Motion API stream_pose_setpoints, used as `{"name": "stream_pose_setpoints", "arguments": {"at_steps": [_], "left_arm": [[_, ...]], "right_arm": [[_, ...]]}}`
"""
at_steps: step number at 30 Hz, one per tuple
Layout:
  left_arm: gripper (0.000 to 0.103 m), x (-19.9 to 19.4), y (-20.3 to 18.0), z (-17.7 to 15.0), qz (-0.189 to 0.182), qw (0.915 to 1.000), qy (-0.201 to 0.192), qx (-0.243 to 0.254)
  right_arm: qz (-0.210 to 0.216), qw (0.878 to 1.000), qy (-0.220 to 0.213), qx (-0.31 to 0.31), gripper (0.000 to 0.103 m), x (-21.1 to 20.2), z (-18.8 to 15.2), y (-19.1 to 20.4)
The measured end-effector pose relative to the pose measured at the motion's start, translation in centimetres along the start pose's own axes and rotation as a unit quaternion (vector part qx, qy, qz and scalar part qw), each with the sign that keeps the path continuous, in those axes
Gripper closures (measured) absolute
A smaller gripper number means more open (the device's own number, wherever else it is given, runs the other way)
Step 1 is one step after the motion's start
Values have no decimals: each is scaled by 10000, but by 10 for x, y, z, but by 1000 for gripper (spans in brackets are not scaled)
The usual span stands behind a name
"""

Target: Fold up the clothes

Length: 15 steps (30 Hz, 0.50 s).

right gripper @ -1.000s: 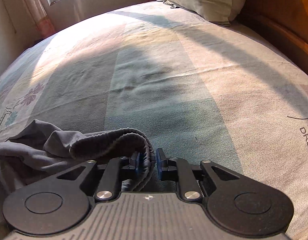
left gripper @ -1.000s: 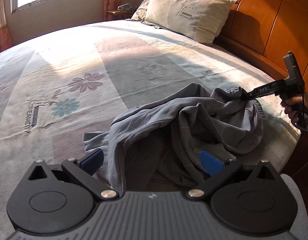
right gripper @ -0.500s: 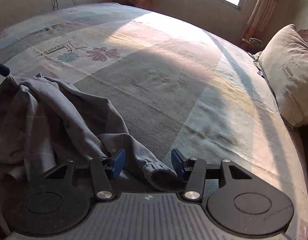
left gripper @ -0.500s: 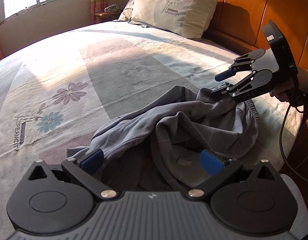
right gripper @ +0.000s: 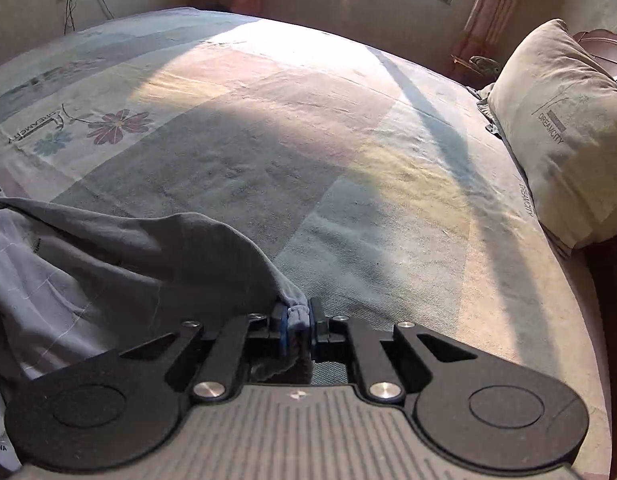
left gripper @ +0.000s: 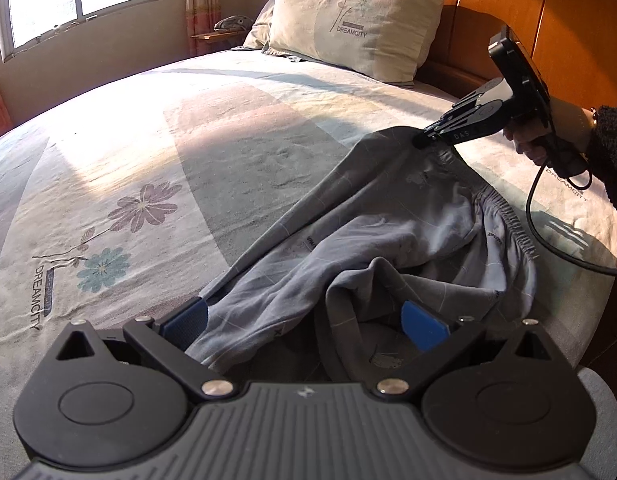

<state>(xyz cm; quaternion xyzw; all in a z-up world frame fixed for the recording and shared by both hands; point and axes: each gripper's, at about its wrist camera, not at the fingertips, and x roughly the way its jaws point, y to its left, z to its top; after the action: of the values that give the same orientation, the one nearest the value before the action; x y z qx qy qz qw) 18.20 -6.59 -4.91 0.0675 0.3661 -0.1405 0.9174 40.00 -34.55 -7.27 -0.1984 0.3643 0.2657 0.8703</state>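
- We judge that the folding is only at its beginning: the grey trousers point(left gripper: 388, 240) lie crumpled on the bed point(left gripper: 228, 140), and we see no clean fold yet.
- What seems done is only a first hold on the waist edge; spreading the cloth flat and all the folds are left.
- The right gripper point(right gripper: 296, 326) is closing its jaws, and a bunch of the gathered waistband is pinched between the blue pads point(right gripper: 283, 330). In the left wrist view this gripper holds the cloth at its far corner, near the headboard side.
- The left gripper point(left gripper: 304, 324) has its jaws spread wide. Cloth lies between them, but the pads do not press on it, so we count it as released.
- The trousers are near the bed edge closest to us, well apart from the pillow point(left gripper: 348, 28).
- The cloth is thin, soft grey with fine pale check lines and small printed words. An elastic, wrinkled waistband point(left gripper: 512, 220) shows at the right. One side is pulled rather straight toward the right gripper; the middle is a heap of deep folds.
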Motion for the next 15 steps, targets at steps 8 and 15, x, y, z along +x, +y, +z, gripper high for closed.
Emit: {"name": "stream_pose_setpoints", "arguments": {"at_steps": [8,15], "left_arm": [[1,-3,9,-1,93,9998,-63,-132],[1,-7,18,-7,146,9997,-38,-171]], "right_arm": [[-421,9964,92,727,91,44,15,-38],[-314,9897,36,1394,71,35,-3,-41]]}}
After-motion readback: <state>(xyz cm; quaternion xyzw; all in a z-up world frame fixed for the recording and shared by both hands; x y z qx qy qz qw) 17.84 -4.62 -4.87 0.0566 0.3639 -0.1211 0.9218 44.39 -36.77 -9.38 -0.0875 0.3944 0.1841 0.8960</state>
